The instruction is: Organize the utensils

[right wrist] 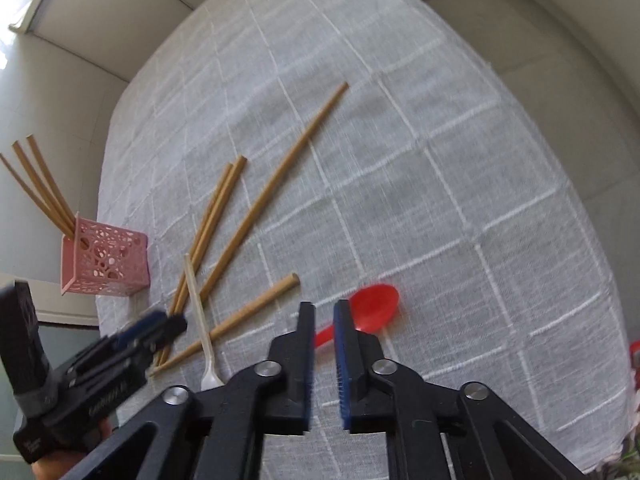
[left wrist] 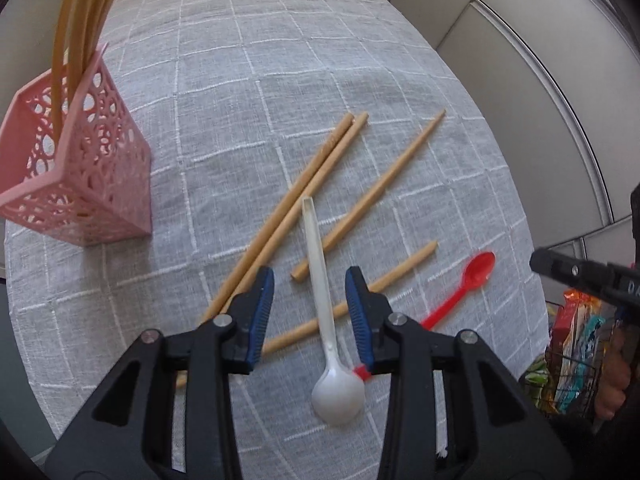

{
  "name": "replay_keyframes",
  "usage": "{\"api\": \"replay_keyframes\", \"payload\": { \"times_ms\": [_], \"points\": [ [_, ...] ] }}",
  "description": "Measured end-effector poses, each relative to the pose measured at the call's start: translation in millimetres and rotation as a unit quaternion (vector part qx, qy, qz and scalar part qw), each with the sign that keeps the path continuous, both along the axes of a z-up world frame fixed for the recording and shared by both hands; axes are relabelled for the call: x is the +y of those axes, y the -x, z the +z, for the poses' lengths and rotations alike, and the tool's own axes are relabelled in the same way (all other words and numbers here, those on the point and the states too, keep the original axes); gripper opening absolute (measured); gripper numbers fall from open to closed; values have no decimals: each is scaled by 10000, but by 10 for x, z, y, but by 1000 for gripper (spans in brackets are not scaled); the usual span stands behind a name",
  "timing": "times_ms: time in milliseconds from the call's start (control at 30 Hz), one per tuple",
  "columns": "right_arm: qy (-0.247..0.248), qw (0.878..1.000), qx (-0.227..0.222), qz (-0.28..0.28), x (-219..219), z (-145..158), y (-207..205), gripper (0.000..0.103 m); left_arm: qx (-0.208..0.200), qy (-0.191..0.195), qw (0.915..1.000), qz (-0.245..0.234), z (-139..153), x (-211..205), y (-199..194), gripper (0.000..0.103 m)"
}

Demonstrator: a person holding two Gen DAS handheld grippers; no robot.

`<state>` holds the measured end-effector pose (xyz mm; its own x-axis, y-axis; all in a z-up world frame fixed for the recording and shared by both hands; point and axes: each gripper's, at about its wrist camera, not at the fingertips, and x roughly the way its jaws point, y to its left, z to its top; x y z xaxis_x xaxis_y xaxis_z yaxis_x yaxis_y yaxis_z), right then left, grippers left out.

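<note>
A white plastic spoon (left wrist: 326,312) lies on the grey checked tablecloth, its handle running between the open fingers of my left gripper (left wrist: 310,280), which holds nothing. Several wooden chopsticks (left wrist: 304,184) lie loose around it. A red plastic spoon (left wrist: 466,284) lies to the right. A pink lattice holder (left wrist: 76,176) at the left holds a few chopsticks upright. In the right wrist view my right gripper (right wrist: 323,308) is slightly open and empty, just above the red spoon's (right wrist: 372,308) handle. The holder (right wrist: 104,264) and white spoon (right wrist: 198,312) show at left.
The tablecloth (left wrist: 280,60) covers a table whose edges curve off near walls. Colourful snack packets (left wrist: 572,360) sit in a wire basket past the table's right edge. My left gripper appears in the right wrist view (right wrist: 156,328), the right gripper in the left wrist view (left wrist: 576,272).
</note>
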<state>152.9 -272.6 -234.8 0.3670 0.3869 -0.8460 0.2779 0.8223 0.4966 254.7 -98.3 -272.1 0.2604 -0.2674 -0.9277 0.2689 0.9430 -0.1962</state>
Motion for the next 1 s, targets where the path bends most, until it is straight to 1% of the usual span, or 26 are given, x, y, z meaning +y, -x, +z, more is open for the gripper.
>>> {"api": "replay_keyframes", "payload": {
  "times_ms": [33,67,100,233,300,367,400,500,567,633,667,700,767,900,1000],
  "points": [
    [-82,9999,82,-36,-15,-39,-6,31,24,55,10000,67,-35,-18,-49,39],
    [-137,9998,158,-68,-27,-74,-13,37,27,69,9999,113,-48,-25,-82,39],
    [-168,9996,219,-86,-38,-104,-23,39,-3,35,9999,161,-69,-42,-115,37],
    [-170,9987,448,-149,-63,-236,-71,39,-138,-100,9994,286,-111,-82,-210,27],
    [-203,9980,577,-173,-60,-321,-104,39,-148,-62,9993,337,-122,-91,-250,25],
    [-245,9971,696,-209,-45,-411,-129,39,-143,-22,9993,353,-131,-94,-269,19],
    [-248,9966,754,-229,-37,-459,-143,39,-121,-15,9994,333,-140,-106,-272,10],
    [-160,9956,886,-262,-10,-581,-187,39,-66,72,9995,292,-144,-128,-259,9],
    [-154,9963,770,-335,-10,-579,-195,38,-80,82,9996,247,-141,-143,-244,9],
    [-121,9968,686,-386,-4,-588,-197,36,-86,75,9997,230,-152,-156,-242,9],
    [-108,9970,641,-409,-1,-585,-196,33,-98,77,9997,228,-152,-155,-236,9],
    [-51,9973,606,-408,12,-584,-194,22,-102,85,9996,235,-153,-161,-230,9],
    [119,9976,577,-363,39,-596,-196,9,-139,119,9995,246,-109,-144,-201,9],
    [117,9993,309,-192,45,-571,-220,5,-377,209,9988,224,58,-100,-77,9],
    [276,9996,8,-73,40,-438,-207,5,-643,223,9974,216,217,-54,31,9]
  ]
}}
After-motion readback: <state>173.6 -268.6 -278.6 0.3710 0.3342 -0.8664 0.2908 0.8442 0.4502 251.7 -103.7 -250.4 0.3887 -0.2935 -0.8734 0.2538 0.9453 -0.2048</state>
